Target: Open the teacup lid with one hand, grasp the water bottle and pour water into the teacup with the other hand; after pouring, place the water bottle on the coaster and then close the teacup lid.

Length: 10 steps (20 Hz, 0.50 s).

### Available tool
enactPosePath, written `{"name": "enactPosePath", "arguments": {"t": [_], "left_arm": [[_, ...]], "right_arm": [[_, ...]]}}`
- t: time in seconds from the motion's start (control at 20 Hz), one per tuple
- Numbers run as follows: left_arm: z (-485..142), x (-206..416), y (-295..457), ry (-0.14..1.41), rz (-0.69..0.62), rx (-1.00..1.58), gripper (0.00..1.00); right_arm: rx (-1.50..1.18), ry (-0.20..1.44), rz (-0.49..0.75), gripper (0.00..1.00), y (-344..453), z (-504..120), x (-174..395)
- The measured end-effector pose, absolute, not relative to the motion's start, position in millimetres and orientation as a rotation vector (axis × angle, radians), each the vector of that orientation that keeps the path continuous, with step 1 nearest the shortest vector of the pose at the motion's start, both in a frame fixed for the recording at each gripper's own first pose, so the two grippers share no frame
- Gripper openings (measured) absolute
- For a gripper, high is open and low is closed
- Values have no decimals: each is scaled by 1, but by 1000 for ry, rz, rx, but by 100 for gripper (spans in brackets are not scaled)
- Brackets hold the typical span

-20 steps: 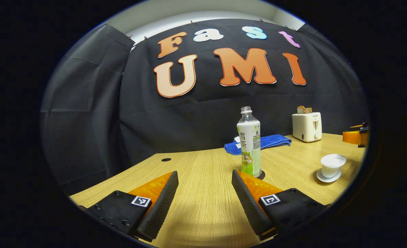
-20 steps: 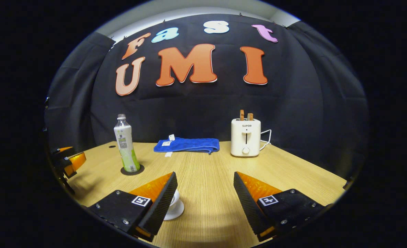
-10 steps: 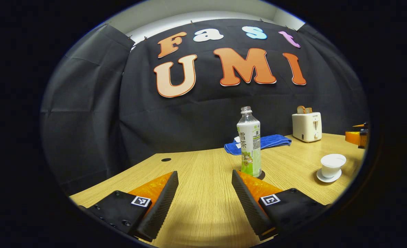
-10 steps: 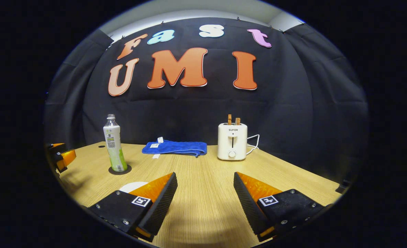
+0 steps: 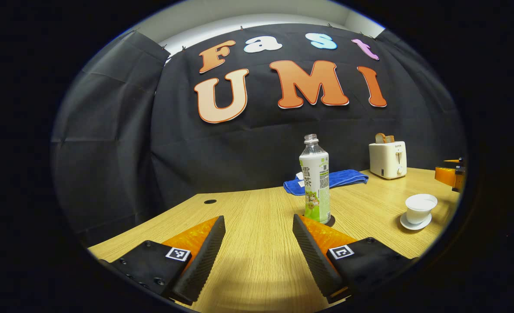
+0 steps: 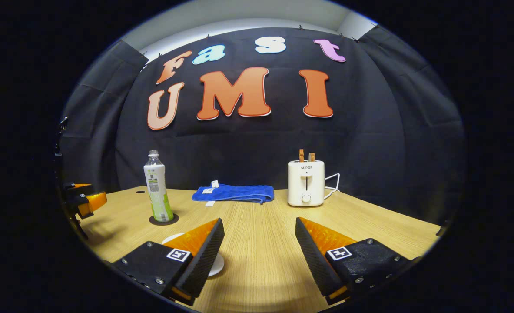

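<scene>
The left gripper (image 5: 259, 243) is hovering wide open and empty over the worktop (image 5: 257, 208). Just ahead, the uncapped water bottle (image 5: 314, 178) is standing on its coaster (image 5: 329, 220); likely thin-walled, best gripped mid-body. Farther right, the fragile-looking teacup (image 5: 420, 207) is sitting on a saucer. The right gripper (image 6: 260, 245) is likewise gaping, holding nothing.

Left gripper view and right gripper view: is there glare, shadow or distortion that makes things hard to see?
Left gripper view: sharp; the table edge bows from the fisheye, a soft sheen lies near the toaster, and the left gripper casts a faint shadow below. Right gripper view: also sharp; the water bottle leans from the distortion, and shadow falls beside it.
</scene>
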State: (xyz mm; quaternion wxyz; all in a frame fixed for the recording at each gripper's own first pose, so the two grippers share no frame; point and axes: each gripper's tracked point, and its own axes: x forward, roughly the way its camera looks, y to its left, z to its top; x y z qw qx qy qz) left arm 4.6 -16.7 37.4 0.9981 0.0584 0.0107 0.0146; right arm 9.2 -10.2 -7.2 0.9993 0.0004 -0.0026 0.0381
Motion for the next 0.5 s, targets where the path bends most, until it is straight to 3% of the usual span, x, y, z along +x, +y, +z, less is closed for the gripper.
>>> {"name": "enactPosePath", "arguments": {"t": [0.05, 0.5], "left_arm": [[37, 4, -17, 22, 29, 116, 100], [37, 4, -16, 23, 36, 120, 100]], "right_arm": [[-6, -6, 84, 98, -8, -7, 11], [-4, -5, 98, 98, -6, -8, 11]]}}
